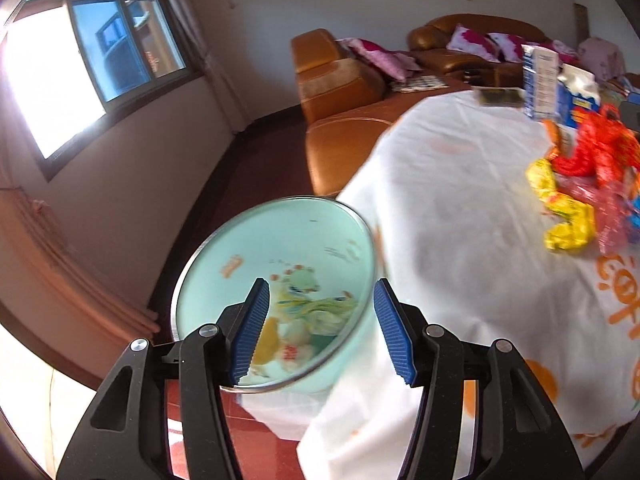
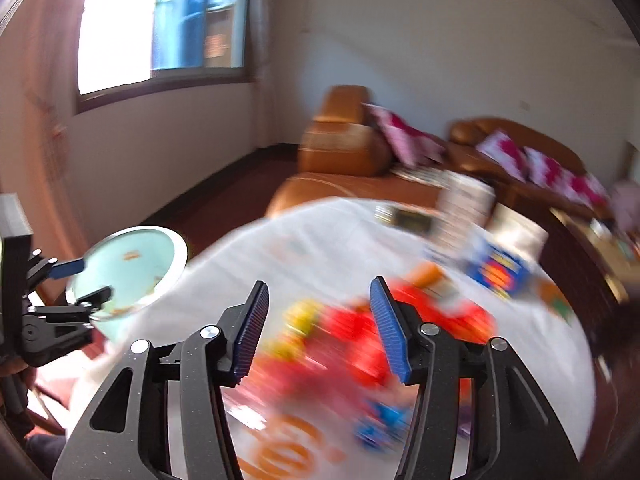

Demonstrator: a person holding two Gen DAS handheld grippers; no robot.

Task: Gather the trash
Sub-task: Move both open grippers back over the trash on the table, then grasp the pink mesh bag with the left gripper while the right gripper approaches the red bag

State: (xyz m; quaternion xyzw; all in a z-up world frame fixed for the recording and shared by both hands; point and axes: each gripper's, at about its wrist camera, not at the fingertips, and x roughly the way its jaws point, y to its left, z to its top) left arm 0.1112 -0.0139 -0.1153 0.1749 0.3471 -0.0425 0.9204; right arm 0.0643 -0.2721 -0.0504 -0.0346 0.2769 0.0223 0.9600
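Note:
A pale green bin [image 1: 248, 240] with several wrappers in its bottom stands beside the table edge. My left gripper [image 1: 321, 282] hovers over it, jaws apart, nothing pressed between the blue pads. On the white tablecloth [image 1: 460, 200] lie a yellow wrapper [image 1: 560, 216], a red wrapper [image 1: 596, 148] and a pink crumpled one [image 1: 612, 216]. The right wrist view is blurred: my right gripper [image 2: 319, 282] is open and empty above the red wrappers [image 2: 360, 344] and the yellow wrapper [image 2: 300, 320]. The bin [image 2: 132, 264] and the left gripper [image 2: 94, 280] show at its left.
A blue and white carton [image 1: 542, 80] and a blue box [image 1: 580, 100] stand at the far side of the table, with a small dark item [image 1: 500, 96] near them. A brown leather sofa [image 1: 340, 120] with pink cushions lies beyond. Dark red floor surrounds the bin.

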